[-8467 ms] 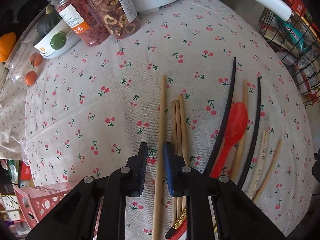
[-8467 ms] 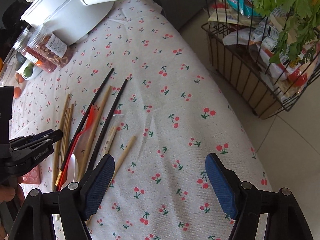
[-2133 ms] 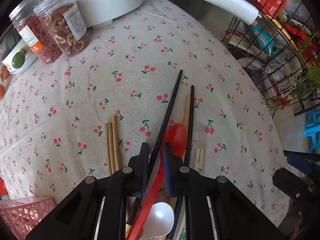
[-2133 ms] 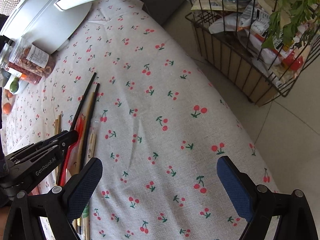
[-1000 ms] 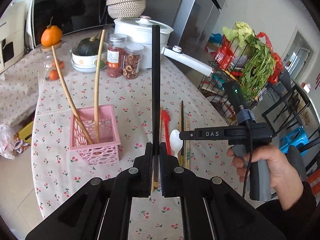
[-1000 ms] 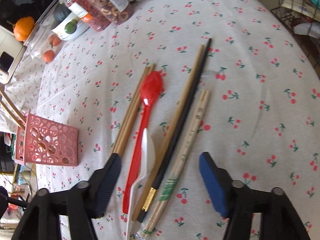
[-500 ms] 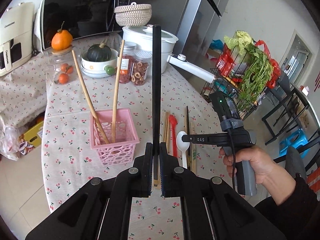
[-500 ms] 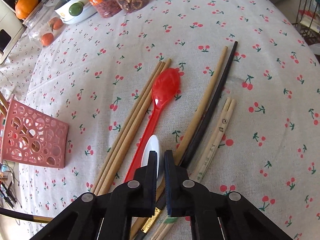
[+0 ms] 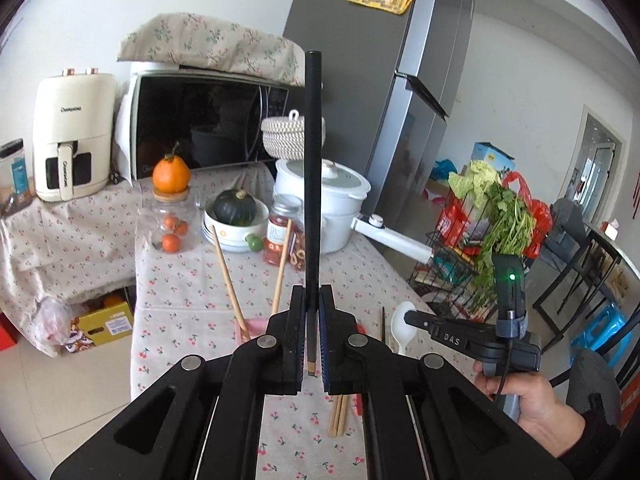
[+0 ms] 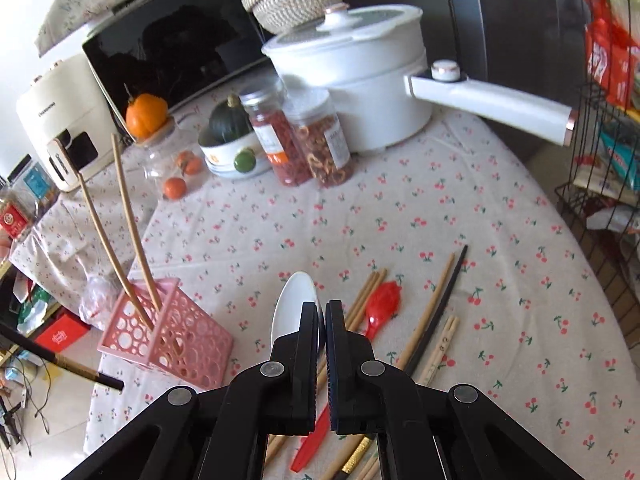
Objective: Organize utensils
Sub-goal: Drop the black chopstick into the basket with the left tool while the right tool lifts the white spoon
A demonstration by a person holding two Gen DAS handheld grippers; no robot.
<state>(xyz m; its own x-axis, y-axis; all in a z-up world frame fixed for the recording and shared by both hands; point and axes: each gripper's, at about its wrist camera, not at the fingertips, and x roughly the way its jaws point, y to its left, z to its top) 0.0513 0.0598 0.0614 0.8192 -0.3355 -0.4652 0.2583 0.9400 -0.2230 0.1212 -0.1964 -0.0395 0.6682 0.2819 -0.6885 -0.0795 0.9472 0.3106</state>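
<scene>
Left wrist view is showing the left gripper (image 9: pixel 313 340) pinching a black chopstick (image 9: pixel 312 184) near its lower end, the stick standing upright above the table with its tip poking out just below the pads. Right wrist view is showing the right gripper (image 10: pixel 322 328) pressed together on the handle of a white spoon (image 10: pixel 294 308), whose bowl is sticking out ahead of the fingers, lifted clear of the cloth. The pink basket (image 10: pixel 176 336) is sitting toward the left edge of the table (image 10: pixel 420 216) and is already holding two long wooden chopsticks (image 10: pixel 120 236), leaning tilted inside it; the black chopstick is showing at the lower left of that view, near the basket but not yet in it. So the sorting is looking partly done: two pieces are stowed, two more are being carried, and neither carried piece is in the basket yet. Still lying on the cloth, just beside each other, are a red spoon (image 10: pixel 380 308), a bundle of short wooden sticks (image 10: pixel 368 292), a long wooden chopstick (image 10: pixel 432 308) touching a second black chopstick (image 10: pixel 446 296), and a pale joined pair (image 10: pixel 440 352). By my reckoning, more than half of the utensils are still waiting to be moved.
</scene>
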